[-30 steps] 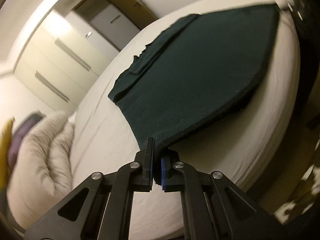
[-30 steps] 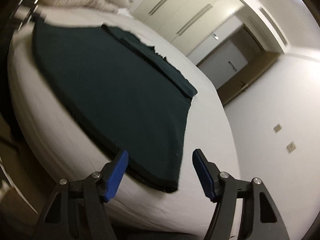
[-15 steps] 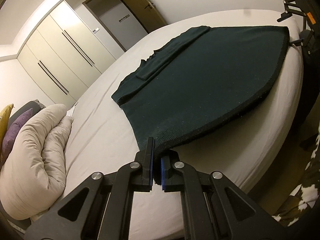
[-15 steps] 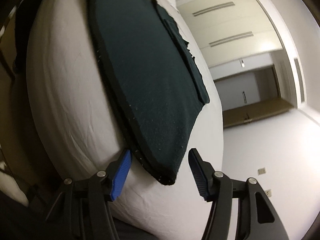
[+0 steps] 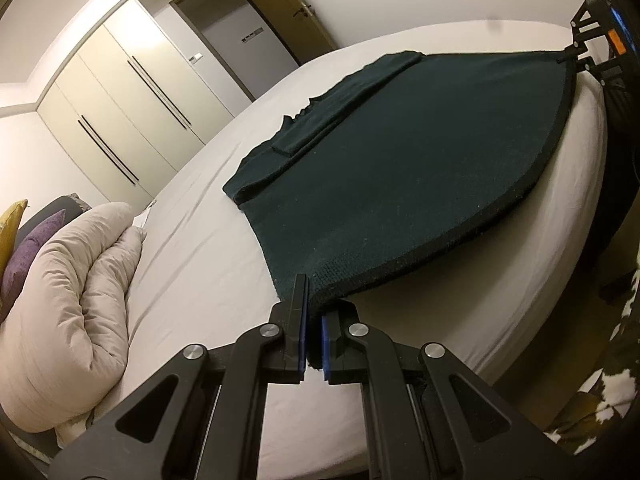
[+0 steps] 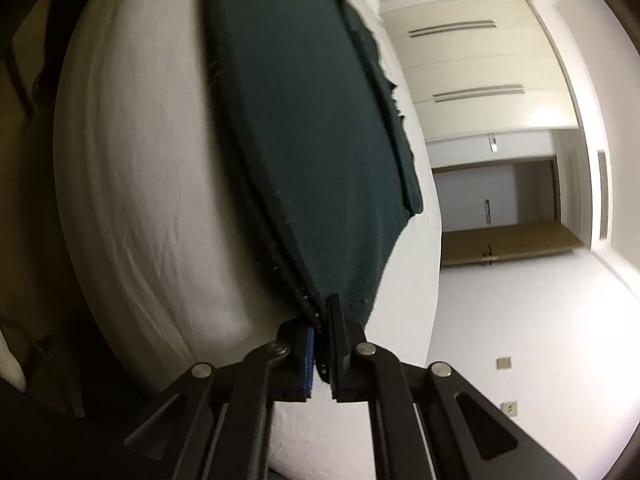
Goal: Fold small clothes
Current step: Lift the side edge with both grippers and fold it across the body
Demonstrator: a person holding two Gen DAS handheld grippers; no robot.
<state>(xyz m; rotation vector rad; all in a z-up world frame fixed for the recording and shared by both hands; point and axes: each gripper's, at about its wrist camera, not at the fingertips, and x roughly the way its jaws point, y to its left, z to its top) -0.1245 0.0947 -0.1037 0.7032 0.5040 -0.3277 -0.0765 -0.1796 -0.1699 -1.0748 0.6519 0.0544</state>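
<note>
A dark green knitted garment (image 5: 400,168) lies spread flat on the white bed (image 5: 208,280), its sleeves folded in along the far edge. My left gripper (image 5: 314,312) is shut on its near hem corner. My right gripper (image 6: 320,320) is shut on the other hem corner, and the garment (image 6: 312,132) stretches away from it; this gripper also shows at the far right of the left wrist view (image 5: 576,54), at the cloth's corner.
A bunched beige duvet (image 5: 68,300) and a purple pillow (image 5: 28,248) lie at the bed's left end. Wardrobe doors (image 5: 132,92) and a room door (image 5: 240,36) stand beyond. The bed's front edge (image 5: 540,300) drops off close by.
My right gripper, open around the hem corner before, has closed on it. My left gripper has stayed shut on its corner; the garment now lies taut between them.
</note>
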